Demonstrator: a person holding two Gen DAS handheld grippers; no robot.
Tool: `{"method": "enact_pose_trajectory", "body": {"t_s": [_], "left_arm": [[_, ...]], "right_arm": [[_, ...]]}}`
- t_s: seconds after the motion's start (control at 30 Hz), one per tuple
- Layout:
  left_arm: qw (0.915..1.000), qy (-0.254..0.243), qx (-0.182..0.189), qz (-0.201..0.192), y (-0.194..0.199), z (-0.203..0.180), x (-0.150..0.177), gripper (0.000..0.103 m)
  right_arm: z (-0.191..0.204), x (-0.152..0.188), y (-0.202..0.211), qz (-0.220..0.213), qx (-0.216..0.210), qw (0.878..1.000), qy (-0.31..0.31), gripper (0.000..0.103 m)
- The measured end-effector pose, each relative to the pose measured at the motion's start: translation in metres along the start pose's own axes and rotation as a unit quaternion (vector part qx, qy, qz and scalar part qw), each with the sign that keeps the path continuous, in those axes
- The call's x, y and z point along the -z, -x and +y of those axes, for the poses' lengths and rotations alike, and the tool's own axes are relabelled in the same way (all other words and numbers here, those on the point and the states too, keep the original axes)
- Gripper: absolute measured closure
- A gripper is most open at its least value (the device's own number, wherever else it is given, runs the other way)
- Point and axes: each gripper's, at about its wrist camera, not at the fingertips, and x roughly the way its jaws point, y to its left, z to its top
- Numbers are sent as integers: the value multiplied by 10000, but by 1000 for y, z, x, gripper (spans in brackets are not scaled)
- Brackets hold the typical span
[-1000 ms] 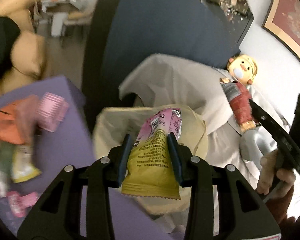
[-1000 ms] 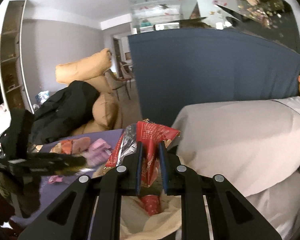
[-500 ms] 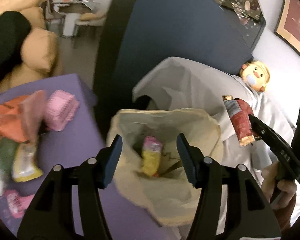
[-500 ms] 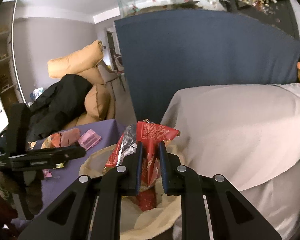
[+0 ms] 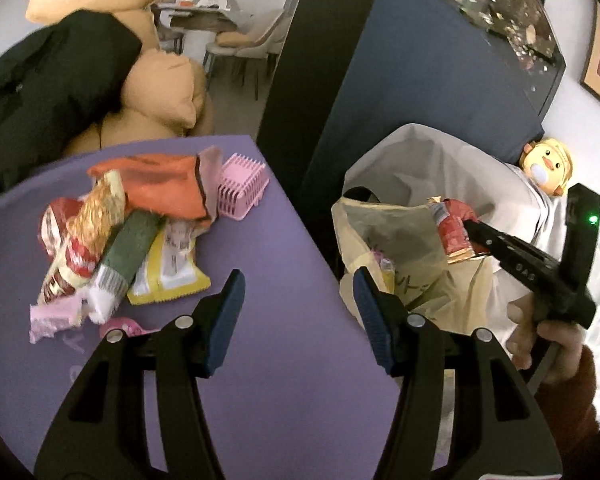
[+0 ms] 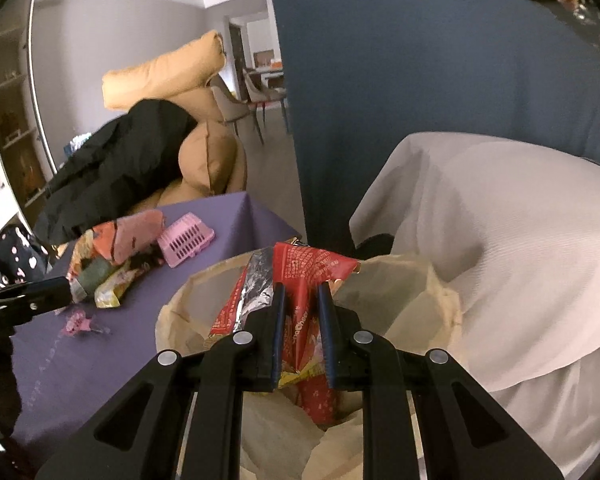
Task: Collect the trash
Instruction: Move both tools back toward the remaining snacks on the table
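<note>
My left gripper [image 5: 298,294] is open and empty above the purple table [image 5: 260,360], between the wrapper pile [image 5: 128,236] and the beige trash bag [image 5: 404,248]. The pile holds orange, green, yellow and pink wrappers. A pink and yellow packet [image 5: 384,268] lies inside the bag. My right gripper [image 6: 302,300] is shut on a red foil wrapper [image 6: 300,268] over the bag's mouth [image 6: 380,292]; the left wrist view shows that gripper [image 5: 470,236] with the red wrapper [image 5: 450,228] at the bag's rim. More red trash [image 6: 320,396] lies inside the bag.
A pink plastic basket [image 5: 242,186] stands at the table's far edge. A small pink scrap [image 5: 118,326] lies near my left fingers. A white-draped seat [image 6: 500,240] with a doll [image 5: 548,164] is behind the bag. A blue panel [image 5: 412,72] and tan cushions [image 5: 160,92] stand beyond.
My left gripper opened and dropped the pink and yellow packet into the bag, then swung left toward the table. My right gripper came down over the bag, still holding the red wrapper.
</note>
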Motion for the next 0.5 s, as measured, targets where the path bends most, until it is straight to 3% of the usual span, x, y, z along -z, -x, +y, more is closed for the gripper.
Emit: {"method": "enact_pose_trajectory", "body": {"t_s": [0.17,0.33,0.5], "left_arm": [[10000,-38,19,13,-2,-2,4,49],[9999,-109,57,99,-7,-7,8,49],[9999,-112,62,101,-5,-8,9,49]], "right_arm": [[-2,6,-9,142,1,9999,-29,85],[-9,10,-10,167,43,9997,-193,67],[-11,11,-5,138,80,9996,-250,67]]}}
